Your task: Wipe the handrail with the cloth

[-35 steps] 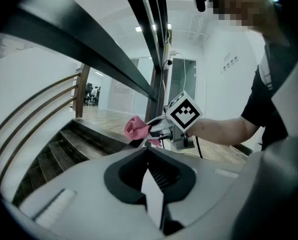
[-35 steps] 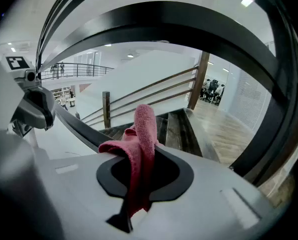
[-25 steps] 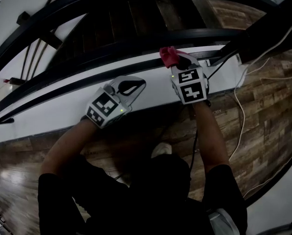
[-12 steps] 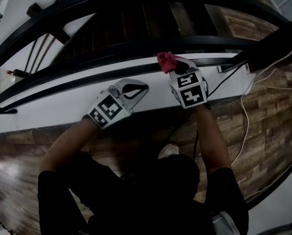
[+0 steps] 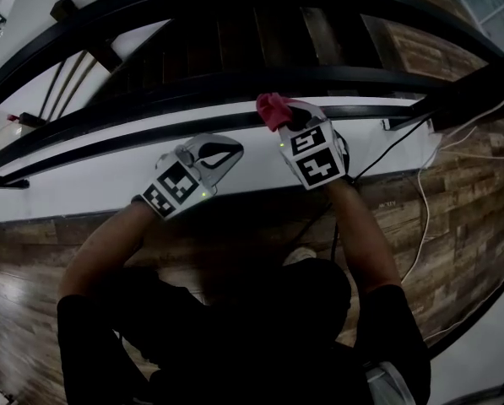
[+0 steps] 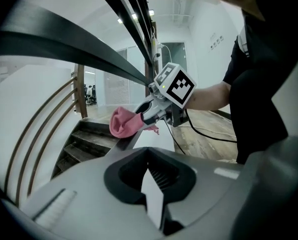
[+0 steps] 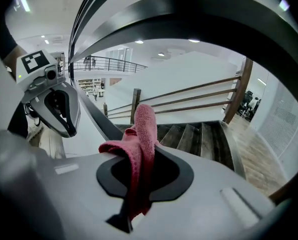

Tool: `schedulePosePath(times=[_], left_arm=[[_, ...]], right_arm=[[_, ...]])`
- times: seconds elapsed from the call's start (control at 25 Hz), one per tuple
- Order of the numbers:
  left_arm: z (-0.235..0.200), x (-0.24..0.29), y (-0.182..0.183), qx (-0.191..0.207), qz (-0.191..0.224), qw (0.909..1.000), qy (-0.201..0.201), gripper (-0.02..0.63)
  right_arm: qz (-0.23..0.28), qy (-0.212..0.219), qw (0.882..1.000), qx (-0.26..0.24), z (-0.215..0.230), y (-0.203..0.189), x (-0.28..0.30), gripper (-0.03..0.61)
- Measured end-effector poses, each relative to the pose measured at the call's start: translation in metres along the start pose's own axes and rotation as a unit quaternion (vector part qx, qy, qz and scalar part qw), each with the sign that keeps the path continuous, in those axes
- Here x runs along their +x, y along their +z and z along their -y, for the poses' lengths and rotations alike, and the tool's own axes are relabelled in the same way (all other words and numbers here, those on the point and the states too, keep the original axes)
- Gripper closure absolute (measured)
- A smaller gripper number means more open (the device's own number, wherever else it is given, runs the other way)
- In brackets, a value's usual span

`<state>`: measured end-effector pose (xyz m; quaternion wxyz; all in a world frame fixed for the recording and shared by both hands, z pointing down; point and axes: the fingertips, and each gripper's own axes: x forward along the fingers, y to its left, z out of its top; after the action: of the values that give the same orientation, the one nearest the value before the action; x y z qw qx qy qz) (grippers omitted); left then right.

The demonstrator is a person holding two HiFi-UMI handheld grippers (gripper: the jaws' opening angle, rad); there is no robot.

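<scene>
Right tongs (image 5: 279, 118), clamped on cloth (image 5: 271, 108), have slid left along handrail (image 7: 99, 119), so the wipe stroke is progressing. Left tongs (image 5: 233, 148) closed, empty.

Head view: from above, steeply down. Left gripper view: close along own jaws, facing white right gripper (image 6: 140, 118) at centre. Right gripper view: facing white left gripper (image 7: 66, 131), upper left. Shared: pink crumpled cloth (image 5: 273, 110), dark curved handrail (image 7: 99, 121).

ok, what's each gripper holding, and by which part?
Right gripper is shut on the pink cloth, pinched at a bunched fold, one end sticking up past the jaws. Left gripper is shut, holding nothing.
</scene>
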<state>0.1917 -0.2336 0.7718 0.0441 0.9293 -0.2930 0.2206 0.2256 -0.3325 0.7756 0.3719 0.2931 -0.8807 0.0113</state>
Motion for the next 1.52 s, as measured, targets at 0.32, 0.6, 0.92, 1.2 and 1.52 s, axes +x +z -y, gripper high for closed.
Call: schedulePosePath(times=[0.32,0.6,0.92,1.2,1.52], left_arm=[[-0.012,-0.052,-0.027,-0.019,0.004,0.9996,0.021,0.615],[-0.024,-0.087,-0.052,-0.021,-0.005,0.9988,0.045,0.615],[-0.031,-0.120,-0.071,-0.023,-0.001,0.9987,0.045,0.615],[-0.037,-0.148,-0.077,-0.049,0.018,0.9980,0.034,0.615],[-0.031,-0.178,-0.080,-0.032,0.030,0.9989,0.015,0.615]], right_arm=[[-0.019,-0.002,0.997,-0.079,-0.034,0.019,0.017,0.537],[-0.023,0.021,0.993,-0.111,-0.067,0.037,0.030,0.537],[-0.029,0.024,0.991,-0.132,-0.092,0.048,0.035,0.537],[-0.042,0.016,0.994,-0.103,-0.107,0.057,0.042,0.537],[-0.051,0.005,0.988,-0.143,-0.144,0.073,0.048,0.537]])
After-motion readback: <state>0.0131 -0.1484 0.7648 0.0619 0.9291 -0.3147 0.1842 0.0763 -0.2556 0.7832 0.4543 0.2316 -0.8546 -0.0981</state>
